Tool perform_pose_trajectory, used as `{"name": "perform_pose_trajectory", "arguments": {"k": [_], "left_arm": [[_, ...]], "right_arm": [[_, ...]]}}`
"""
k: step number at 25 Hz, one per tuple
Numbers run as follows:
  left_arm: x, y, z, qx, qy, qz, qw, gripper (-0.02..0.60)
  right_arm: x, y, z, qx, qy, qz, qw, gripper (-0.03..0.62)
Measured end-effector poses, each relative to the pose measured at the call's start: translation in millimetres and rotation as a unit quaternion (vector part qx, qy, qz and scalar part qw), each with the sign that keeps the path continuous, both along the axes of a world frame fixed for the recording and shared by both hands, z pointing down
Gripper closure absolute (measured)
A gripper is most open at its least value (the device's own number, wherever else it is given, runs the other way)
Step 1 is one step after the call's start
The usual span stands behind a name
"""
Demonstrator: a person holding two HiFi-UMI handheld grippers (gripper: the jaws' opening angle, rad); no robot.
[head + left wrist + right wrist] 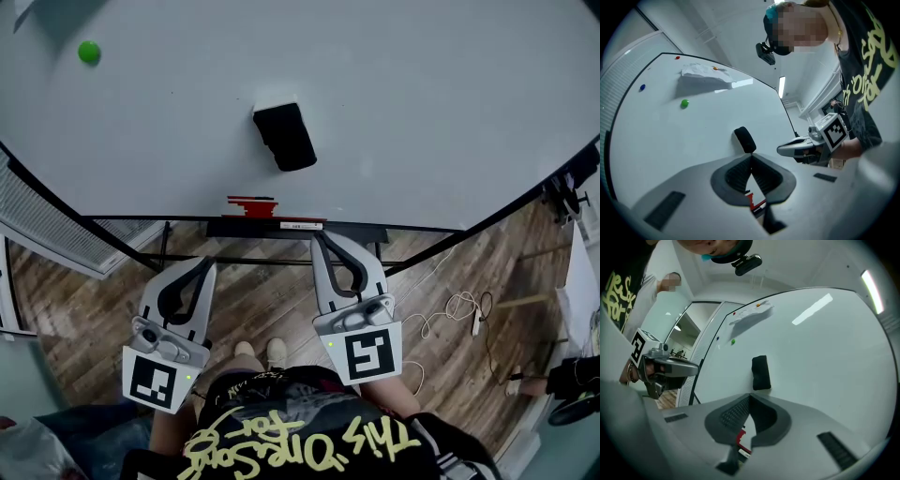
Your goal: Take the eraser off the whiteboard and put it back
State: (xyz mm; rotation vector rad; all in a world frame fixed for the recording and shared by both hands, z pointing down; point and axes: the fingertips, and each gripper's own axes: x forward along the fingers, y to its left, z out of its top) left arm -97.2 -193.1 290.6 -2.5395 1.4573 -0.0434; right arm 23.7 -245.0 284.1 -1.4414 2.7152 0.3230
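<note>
The black eraser point(284, 136) clings to the whiteboard point(422, 103), tilted, with a white label at its upper end. Both grippers hang below the board's lower edge and hold nothing. My left gripper point(207, 265) is shut, tips together, to the lower left of the eraser. My right gripper point(320, 240) is shut as well, just under the marker ledge and almost straight below the eraser. In the left gripper view the eraser point(745, 139) stands just beyond the closed tips point(751, 157). The right gripper view shows the eraser point(761, 372) a little past its own closed tips point(750, 396).
A marker ledge point(267, 226) with a red marker point(251, 203) runs along the board's bottom edge. A green magnet point(89, 52) and a pinned sheet of paper point(705, 74) sit further up the board. Wooden floor, the stand's legs and a loose cable point(459, 309) lie below.
</note>
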Motion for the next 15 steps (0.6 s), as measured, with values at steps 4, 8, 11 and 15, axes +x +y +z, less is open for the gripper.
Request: {"name": "perform_pose_trajectory", "arguments": {"k": [4, 8, 11, 15], "left_arm": [[1.6, 0.1, 0.7, -0.002, 0.002, 0.0, 1.0, 0.574], [1.3, 0.0, 0.2, -0.002, 0.002, -0.002, 1.0, 0.575], [2.3, 0.5, -0.8, -0.001, 0.002, -0.003, 1.0, 0.575], [2.2, -1.2, -1.6, -0.002, 0.002, -0.003, 1.0, 0.575]], "right_arm": [[-4.1, 2.0, 2.7, -0.001, 0.002, -0.008, 1.0, 0.586], [-5.4, 2.8, 4.7, -0.005, 0.003, -0.011, 1.0, 0.586], [-5.0, 3.8, 3.2, -0.004, 0.002, -0.012, 1.0, 0.586], [-6.3, 2.5, 2.6, -0.006, 0.004, -0.013, 1.0, 0.586]]}}
